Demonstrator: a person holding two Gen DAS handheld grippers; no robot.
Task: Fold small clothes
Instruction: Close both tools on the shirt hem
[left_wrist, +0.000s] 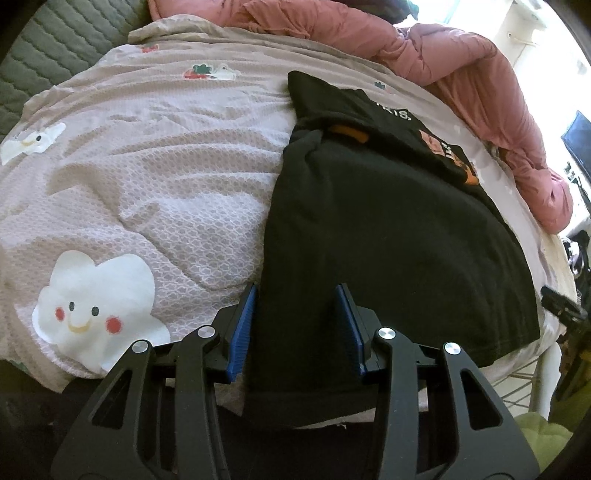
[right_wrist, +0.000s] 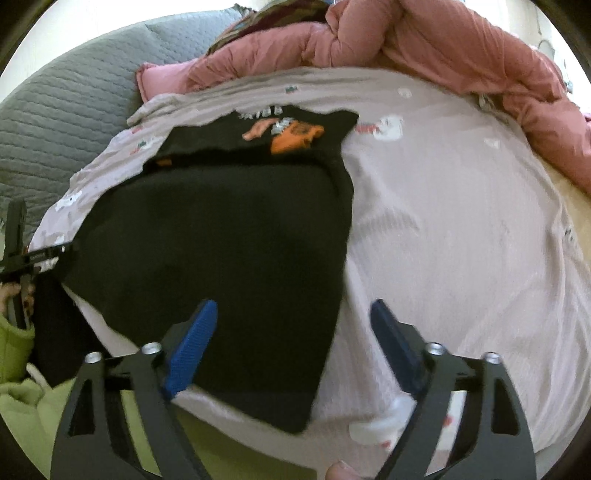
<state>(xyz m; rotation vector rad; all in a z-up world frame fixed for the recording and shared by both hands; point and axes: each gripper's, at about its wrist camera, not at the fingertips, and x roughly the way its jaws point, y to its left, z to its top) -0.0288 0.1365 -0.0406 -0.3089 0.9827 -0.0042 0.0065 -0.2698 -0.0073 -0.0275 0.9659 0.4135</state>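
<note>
A small black T-shirt (left_wrist: 388, 236) with an orange print lies partly folded on the bed, one side laid over so the print shows only at its far end; it also shows in the right wrist view (right_wrist: 221, 240). My left gripper (left_wrist: 297, 295) is open over the shirt's near left corner, its blue pads apart with the black cloth between them. My right gripper (right_wrist: 293, 310) is open wide above the shirt's near right edge, holding nothing. The left gripper also shows at the left edge of the right wrist view (right_wrist: 22, 254).
The bed has a pinkish-beige cover (left_wrist: 147, 177) with cloud prints. A bunched pink duvet (left_wrist: 461, 74) lies along the far side. A grey quilted headboard (right_wrist: 66, 107) is at the far left. My green sleeve (right_wrist: 22, 387) is at the near edge.
</note>
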